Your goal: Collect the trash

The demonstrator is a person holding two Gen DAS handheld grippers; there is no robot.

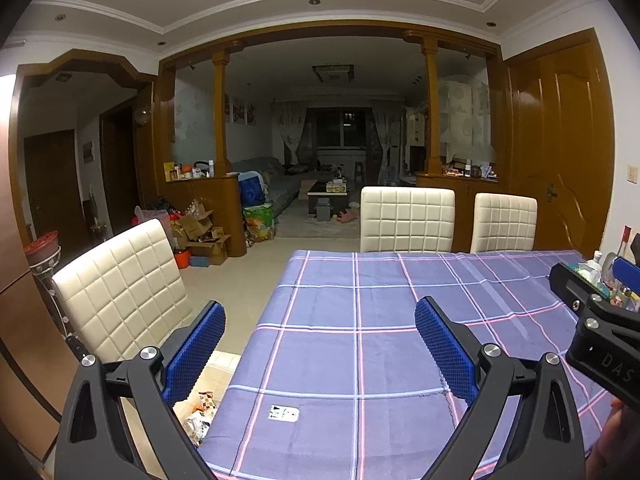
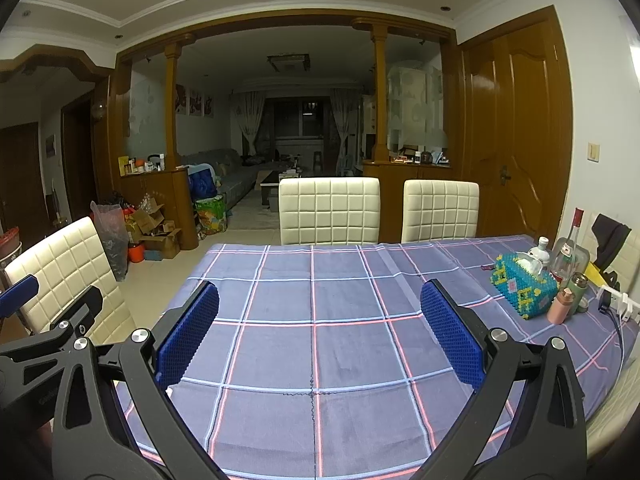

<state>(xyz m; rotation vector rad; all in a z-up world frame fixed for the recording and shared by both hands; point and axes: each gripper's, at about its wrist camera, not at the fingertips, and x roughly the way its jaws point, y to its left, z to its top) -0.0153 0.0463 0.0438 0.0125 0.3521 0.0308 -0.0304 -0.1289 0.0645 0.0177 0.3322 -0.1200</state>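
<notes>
Trash: small white printed wrapper (image 1: 284,413) lies flat on blue plaid tablecloth (image 1: 400,320). Left gripper (image 1: 320,344) and right gripper (image 2: 320,328) hover spread wide, both empty.

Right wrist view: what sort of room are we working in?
Most likely a home dining area. A table under a checked cloth has padded chairs around it, and an archway behind opens onto a living room with a sofa. Both grippers are open and empty.
</notes>
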